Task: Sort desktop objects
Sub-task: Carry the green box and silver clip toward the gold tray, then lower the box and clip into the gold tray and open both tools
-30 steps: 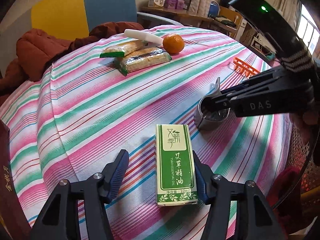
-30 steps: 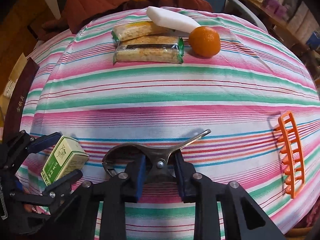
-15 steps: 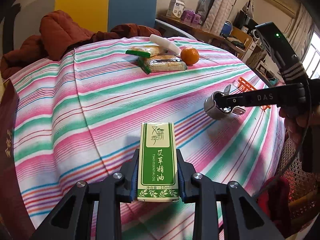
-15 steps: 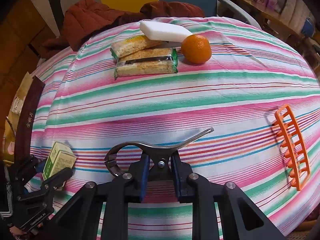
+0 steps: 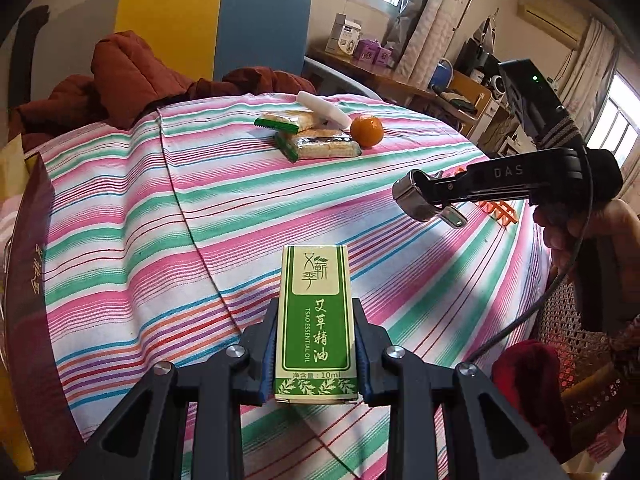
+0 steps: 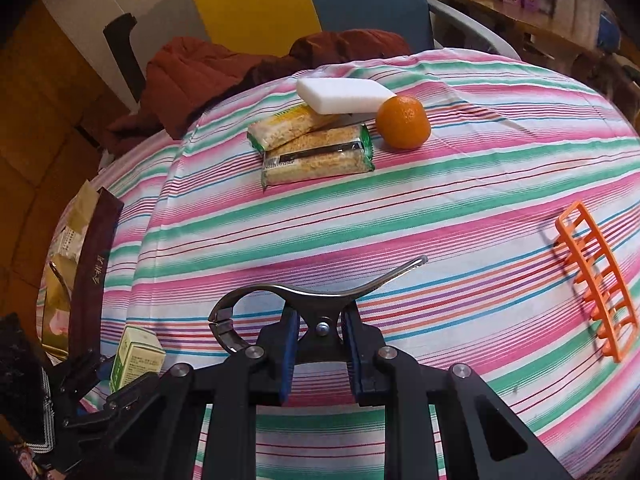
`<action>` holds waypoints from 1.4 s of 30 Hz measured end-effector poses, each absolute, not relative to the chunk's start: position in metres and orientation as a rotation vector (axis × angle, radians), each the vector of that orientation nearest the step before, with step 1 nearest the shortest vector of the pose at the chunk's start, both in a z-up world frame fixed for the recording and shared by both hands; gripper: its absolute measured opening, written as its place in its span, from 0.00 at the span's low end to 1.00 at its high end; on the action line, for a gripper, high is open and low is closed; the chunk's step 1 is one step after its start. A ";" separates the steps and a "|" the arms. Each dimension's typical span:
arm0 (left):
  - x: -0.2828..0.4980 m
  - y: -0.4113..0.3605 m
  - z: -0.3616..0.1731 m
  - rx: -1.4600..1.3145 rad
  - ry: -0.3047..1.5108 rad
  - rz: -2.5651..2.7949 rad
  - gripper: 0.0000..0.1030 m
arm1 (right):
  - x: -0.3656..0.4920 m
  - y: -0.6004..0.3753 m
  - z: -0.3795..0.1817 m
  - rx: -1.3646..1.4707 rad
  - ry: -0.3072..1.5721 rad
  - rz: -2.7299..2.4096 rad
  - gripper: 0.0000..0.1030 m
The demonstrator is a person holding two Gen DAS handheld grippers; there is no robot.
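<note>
My left gripper [image 5: 316, 352] is shut on a green and cream essential oil box [image 5: 315, 320] and holds it above the striped tablecloth [image 5: 160, 208]; the box also shows in the right wrist view [image 6: 136, 360]. My right gripper [image 6: 320, 344] is shut on a metal clamp [image 6: 304, 304] and holds it off the table; the clamp shows in the left wrist view [image 5: 424, 200]. Two cracker packs [image 6: 316, 156], a white sponge [image 6: 344, 94] and an orange [image 6: 403, 122] lie together at the far side. An orange hair claw [image 6: 596, 284] lies at the right.
A dark red box [image 5: 28, 264] stands at the table's left edge. A red jacket [image 5: 132, 76] lies on the yellow and blue chair [image 5: 208, 28] behind the table. A desk with boxes [image 5: 360, 48] stands at the back right.
My left gripper closed on the oil box and lifted it off the cloth. My right gripper raised the metal clamp higher above the table.
</note>
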State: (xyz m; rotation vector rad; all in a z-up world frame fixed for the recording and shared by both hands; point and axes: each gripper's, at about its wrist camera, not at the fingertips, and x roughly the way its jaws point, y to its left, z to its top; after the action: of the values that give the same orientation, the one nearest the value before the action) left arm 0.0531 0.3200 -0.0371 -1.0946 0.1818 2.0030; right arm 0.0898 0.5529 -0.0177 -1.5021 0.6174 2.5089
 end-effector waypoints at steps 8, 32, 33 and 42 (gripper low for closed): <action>0.057 0.303 -0.016 -1.064 0.126 2.027 0.29 | 0.089 0.558 -0.020 -1.489 0.668 2.505 0.21; 0.041 0.112 0.029 -0.992 -0.056 2.364 0.29 | 0.095 0.401 0.044 -1.378 0.697 2.894 0.21; 0.041 0.102 0.029 -0.993 -0.061 2.387 0.29 | 0.093 0.391 0.047 -1.380 0.686 2.920 0.21; 0.033 0.021 0.025 -1.017 -0.186 2.563 0.29 | 0.068 0.281 0.054 -1.546 0.501 3.103 0.21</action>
State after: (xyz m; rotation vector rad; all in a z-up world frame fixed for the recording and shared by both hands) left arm 0.0333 0.0210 0.0248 -1.0168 -0.1859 2.5634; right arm 0.0680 0.2808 0.0537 -1.5458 0.5008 3.1028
